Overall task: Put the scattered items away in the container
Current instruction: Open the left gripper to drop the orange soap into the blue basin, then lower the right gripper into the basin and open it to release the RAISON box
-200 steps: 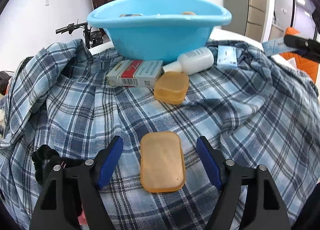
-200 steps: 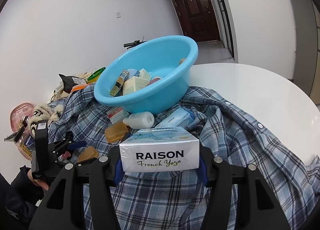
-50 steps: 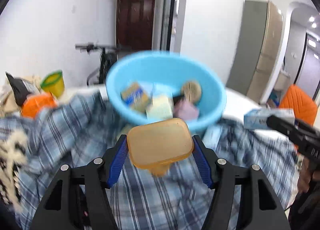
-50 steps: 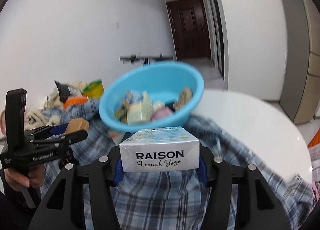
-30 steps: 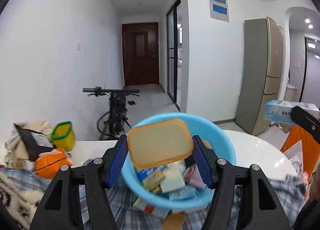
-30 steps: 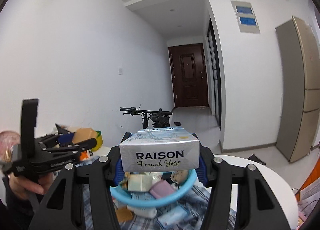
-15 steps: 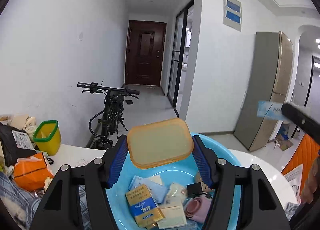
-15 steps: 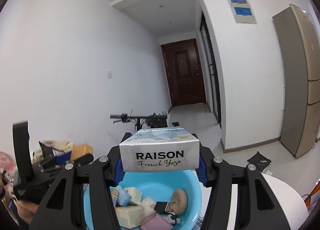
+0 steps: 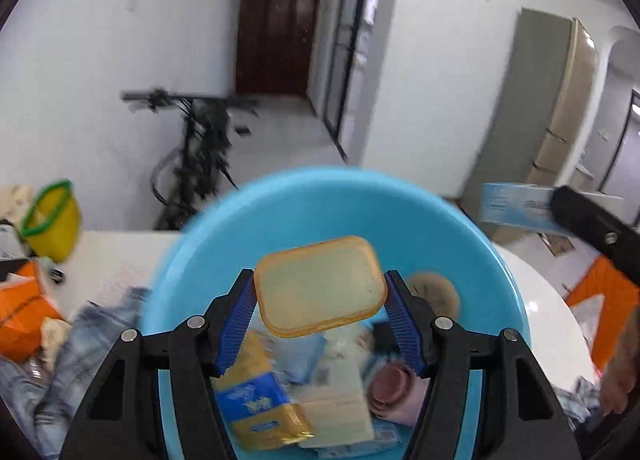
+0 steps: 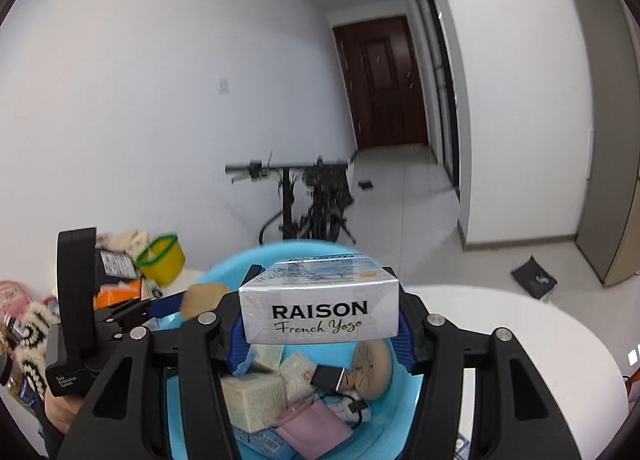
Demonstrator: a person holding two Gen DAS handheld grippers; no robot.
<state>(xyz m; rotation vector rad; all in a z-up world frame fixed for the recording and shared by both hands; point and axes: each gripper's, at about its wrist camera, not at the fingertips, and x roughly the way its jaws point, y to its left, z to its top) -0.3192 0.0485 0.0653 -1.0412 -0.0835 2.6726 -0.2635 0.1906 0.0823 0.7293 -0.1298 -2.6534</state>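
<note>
While both hover over the blue basin (image 9: 500, 260), your left gripper (image 9: 320, 308) pinches a light, stiff orange lid (image 9: 320, 286) edgewise; your right gripper (image 10: 318, 334) squeezes a crushable RAISON carton (image 10: 320, 316) by its ends.

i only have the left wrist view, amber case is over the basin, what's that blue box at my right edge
Observer: The right gripper is clamped on it, a box printed RAISON French Yogo.
Operator: is it over the basin too
Observer: Yes, the blue basin lies directly below it.
Operator: anything dark in the basin near the round tan thing
Observer: A small black block with a cable rests against it.
</note>
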